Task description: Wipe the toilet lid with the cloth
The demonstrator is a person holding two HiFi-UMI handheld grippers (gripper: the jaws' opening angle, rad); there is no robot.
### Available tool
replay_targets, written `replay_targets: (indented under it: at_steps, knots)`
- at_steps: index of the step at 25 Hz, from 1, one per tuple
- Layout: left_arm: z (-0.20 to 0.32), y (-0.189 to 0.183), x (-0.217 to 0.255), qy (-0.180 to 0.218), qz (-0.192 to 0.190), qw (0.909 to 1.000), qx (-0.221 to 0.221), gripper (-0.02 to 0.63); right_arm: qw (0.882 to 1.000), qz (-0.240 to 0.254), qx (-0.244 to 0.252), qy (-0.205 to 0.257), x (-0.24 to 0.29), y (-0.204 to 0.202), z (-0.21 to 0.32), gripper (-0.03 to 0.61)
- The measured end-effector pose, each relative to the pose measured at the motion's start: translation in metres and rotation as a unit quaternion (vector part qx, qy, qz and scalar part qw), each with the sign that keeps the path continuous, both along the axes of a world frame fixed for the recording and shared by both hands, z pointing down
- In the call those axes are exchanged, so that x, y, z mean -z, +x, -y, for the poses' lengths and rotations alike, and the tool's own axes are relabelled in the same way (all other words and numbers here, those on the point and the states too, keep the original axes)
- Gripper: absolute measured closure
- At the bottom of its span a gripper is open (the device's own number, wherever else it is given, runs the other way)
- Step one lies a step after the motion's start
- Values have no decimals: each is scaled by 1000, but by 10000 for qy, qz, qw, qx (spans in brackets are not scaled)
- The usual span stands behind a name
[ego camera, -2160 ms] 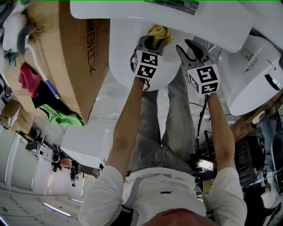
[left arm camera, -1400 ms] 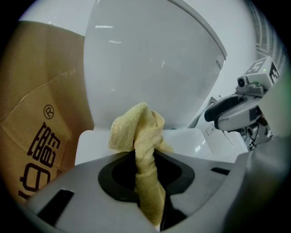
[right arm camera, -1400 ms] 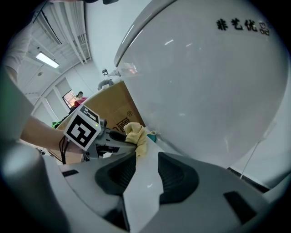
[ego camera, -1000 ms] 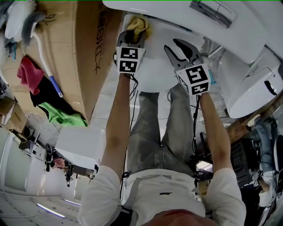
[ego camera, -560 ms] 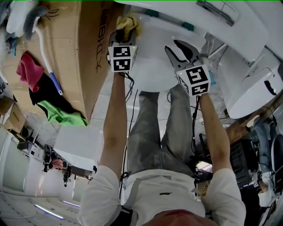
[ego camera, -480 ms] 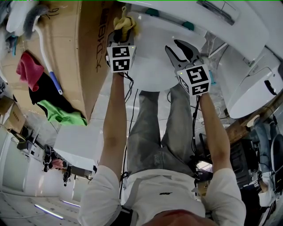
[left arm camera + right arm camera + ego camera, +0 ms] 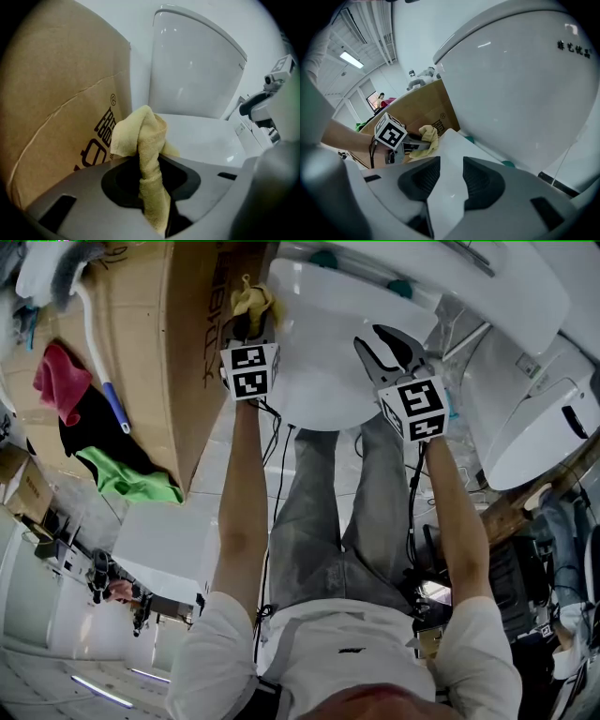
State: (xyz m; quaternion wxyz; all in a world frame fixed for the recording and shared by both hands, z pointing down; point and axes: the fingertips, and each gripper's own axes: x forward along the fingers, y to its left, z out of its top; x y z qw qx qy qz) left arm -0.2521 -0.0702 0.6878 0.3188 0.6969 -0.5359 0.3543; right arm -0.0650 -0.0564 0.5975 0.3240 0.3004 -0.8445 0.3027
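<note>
Print, two spots
Box (image 7: 70, 117): ® mark (image 7: 112, 99) over large black Chinese characters, partly cut off. Toilet tank (image 7: 525, 93): a short row of small Chinese characters (image 7: 572, 47), too small to read.

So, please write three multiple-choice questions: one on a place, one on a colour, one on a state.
1. The cardboard box stands where? A. left of the toilet lid B. right of it C. on it
2. The left gripper's cloth is? A. white B. yellow C. blue
3. The right gripper's jaws are? A. apart B. shut on the cloth C. shut on a brush
1 A: head view shows it at the lid's left. 2 B: plainly yellow. 3 A: a gap shows between them.
</note>
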Motion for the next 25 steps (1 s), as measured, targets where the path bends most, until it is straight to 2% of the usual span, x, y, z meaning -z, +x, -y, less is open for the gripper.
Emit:
replay_targets:
  at_steps: [8,25]
  knots:
    - [-10,7,-3,30,-216,9996,203,509,9999,-44,-150,32,0,3,-13,411]
    - [-39,60,0,44,-386,9986,-358,509,9985,-167,-515,70,3,22,-43,411]
